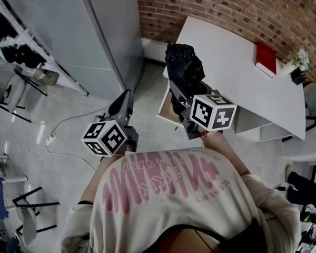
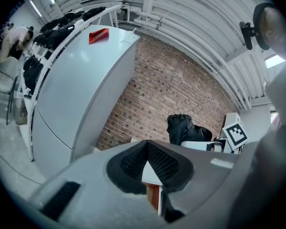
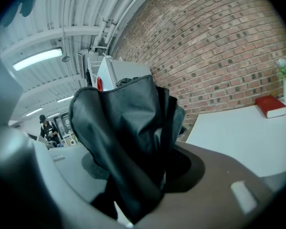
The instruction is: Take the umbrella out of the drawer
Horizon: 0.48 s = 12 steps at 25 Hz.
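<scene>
umbrella (image 1: 184,67): black, folded, canopy bunched | clamped in right tool (image 3: 148,173), raised above drawer (image 1: 165,108) | drawer: open, wood-sided

Black umbrella (image 1: 184,67) up top centre, red-brown brick wall (image 1: 242,9) upper right, white table (image 1: 221,51), red book (image 1: 266,58), pale grey cabinet (image 1: 68,25) upper left, cream shirt (image 1: 200,210) with pink print down low, black-and-white square-patterned marker cube (image 1: 213,111) mid-frame.

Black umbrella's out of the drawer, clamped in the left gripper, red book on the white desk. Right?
Wrong gripper: the umbrella is in the right gripper, not the left. The right gripper view shows its black fabric clamped between the jaws; the left gripper is shut on nothing. The rest holds: it is out of the drawer, and the red book lies on the white desk.
</scene>
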Motion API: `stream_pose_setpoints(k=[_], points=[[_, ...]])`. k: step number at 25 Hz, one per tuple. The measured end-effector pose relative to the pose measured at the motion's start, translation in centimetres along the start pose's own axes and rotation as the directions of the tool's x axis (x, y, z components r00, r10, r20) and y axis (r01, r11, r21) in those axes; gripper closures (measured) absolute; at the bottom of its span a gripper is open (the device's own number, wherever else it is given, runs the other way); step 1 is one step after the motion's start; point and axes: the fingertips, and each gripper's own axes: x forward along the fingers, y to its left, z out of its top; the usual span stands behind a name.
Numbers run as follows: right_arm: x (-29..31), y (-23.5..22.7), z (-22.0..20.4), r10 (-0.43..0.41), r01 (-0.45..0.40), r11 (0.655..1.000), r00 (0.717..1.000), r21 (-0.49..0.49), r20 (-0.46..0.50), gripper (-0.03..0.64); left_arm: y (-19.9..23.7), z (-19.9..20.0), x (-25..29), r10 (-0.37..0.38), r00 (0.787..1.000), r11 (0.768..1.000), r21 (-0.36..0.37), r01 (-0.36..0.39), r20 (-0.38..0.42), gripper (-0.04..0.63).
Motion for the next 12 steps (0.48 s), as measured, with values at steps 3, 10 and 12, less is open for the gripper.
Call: stream_pose_setpoints(k=[3,10,12], points=[[-0.3,-0.5,-0.6,-0.016,0.016,1.000,1.000,0.012,-0.012,0.342,-0.2,-0.5,0.1,-0.006,1.000,1.000,-0.002,0.006,-0.012,0.594],[-0.4,-0.5,-1.2,-0.013,0.013,0.999,1.000,0.046,0.000,0.342,0.0,-0.9,0.0,-0.012,1.000,1.000,-0.007,0.012,-0.023,0.594],[-0.5,-0.5,-1.3,-0.014,0.014,0.999,1.000,0.042,0.002,0.342,0.0,-0.9,0.0,-0.015,1.000,1.000,-0.005,0.015,-0.024,0.594]])
